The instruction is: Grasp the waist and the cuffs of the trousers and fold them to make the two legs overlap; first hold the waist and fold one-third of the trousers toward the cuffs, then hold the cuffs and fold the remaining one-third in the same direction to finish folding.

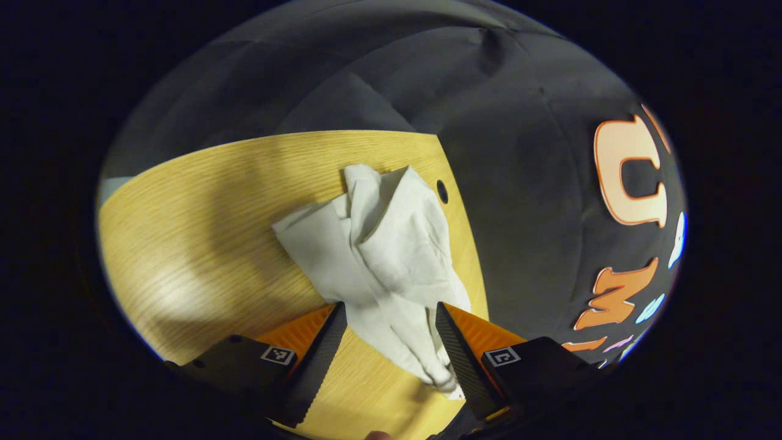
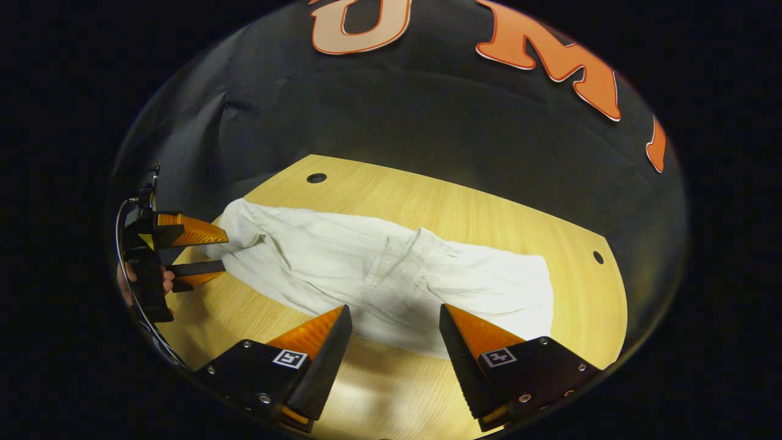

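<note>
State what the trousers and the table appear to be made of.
Trousers: likely a thin woven cloth such as cotton or linen, matte off-white; it creases and bunches softly. Table: wood or a wood-look laminate, pale yellow with fine straight grain lines and a smooth, slightly glossy face.

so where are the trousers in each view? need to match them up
Left gripper view: trousers centre, running down between the left gripper fingers.
Right gripper view: trousers spread across the table, ahead of the right gripper.
Shared landmark: the table's round hole near the trousers' end.
</note>
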{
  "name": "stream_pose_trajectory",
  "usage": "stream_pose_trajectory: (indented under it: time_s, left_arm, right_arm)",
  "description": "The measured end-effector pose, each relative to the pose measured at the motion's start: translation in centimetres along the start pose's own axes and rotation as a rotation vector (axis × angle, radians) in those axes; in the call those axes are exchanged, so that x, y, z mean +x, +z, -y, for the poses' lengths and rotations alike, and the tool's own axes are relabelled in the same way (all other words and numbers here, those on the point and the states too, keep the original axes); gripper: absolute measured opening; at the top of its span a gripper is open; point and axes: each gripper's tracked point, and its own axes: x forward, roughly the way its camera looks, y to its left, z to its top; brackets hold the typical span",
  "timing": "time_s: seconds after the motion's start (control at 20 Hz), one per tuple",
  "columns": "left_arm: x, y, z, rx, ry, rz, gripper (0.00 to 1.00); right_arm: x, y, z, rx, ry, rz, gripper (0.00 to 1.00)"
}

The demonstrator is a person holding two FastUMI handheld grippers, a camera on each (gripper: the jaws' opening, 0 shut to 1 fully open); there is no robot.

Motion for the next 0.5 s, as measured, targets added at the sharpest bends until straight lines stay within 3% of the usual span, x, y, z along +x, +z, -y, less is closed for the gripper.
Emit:
stream_pose_trajectory:
  time_s: [0.5]
  left_arm:
    - [2.0, 0.7, 1.2, -0.012, -0.108, 0.043, 0.85]
  right_arm:
    - [-3.3, -2.0, 4.0, 0.078, -0.063, -0.009, 0.88]
